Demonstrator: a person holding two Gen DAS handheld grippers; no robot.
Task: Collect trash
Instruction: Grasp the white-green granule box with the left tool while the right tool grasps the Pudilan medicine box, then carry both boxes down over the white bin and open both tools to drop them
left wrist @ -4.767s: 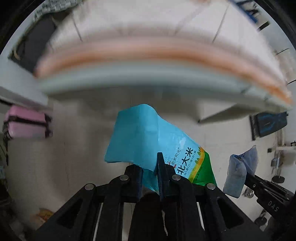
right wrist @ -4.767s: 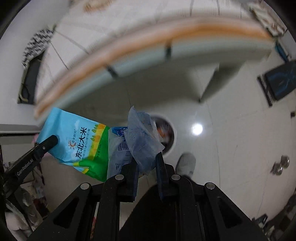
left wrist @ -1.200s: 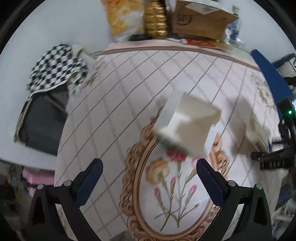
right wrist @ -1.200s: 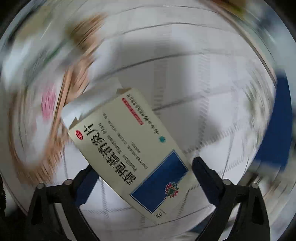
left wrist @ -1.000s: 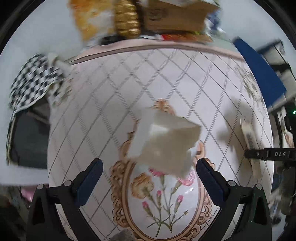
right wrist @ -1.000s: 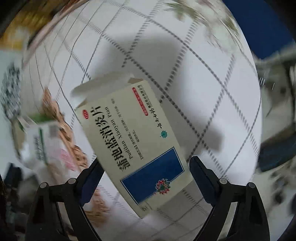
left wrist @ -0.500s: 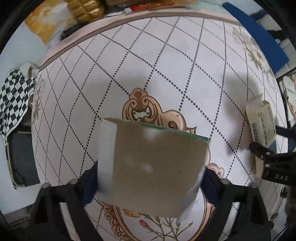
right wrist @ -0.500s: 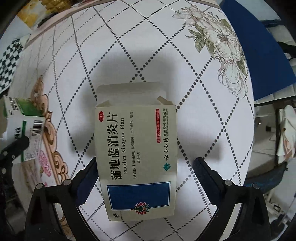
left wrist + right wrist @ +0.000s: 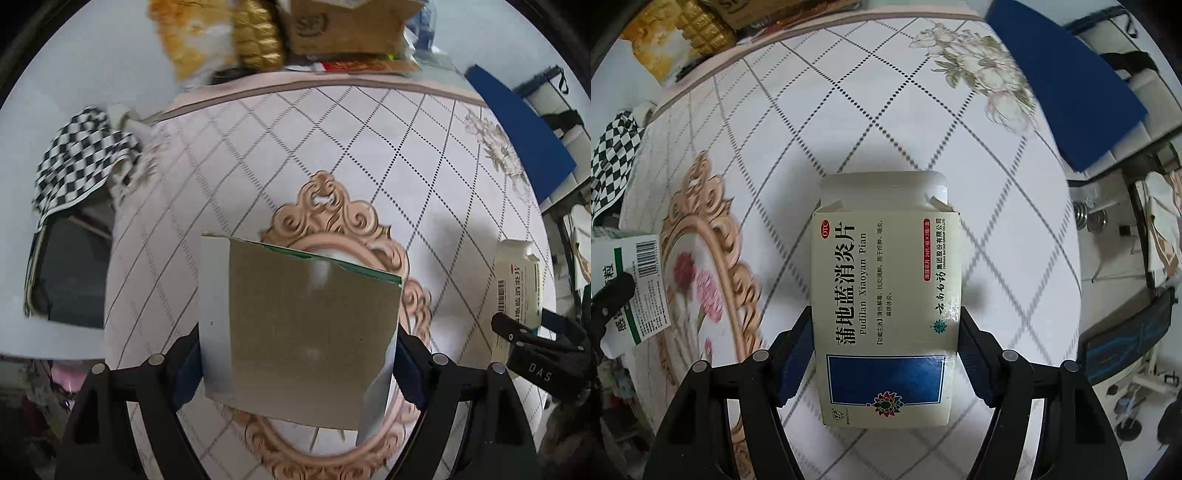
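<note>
Left gripper (image 9: 297,354): jaws clamp a flattened green-edged cardboard box (image 9: 306,332), brown inside showing, print hidden. Right gripper (image 9: 886,354): jaws clamp cream-and-blue medicine carton (image 9: 886,306), flap open. Both above the patterned counter (image 9: 768,118).

Two medicine cartons: a cream-and-blue carton (image 9: 886,314) at 6 o'clock in the right wrist view, and a green-and-white carton (image 9: 299,328) at 6 o'clock in the left. Two tools: left tool (image 9: 295,354), right tool (image 9: 886,350). One table (image 9: 849,122). One brown cardboard box (image 9: 343,26) at 12 o'clock. One checkered cloth (image 9: 81,155) at 10 o'clock.
</note>
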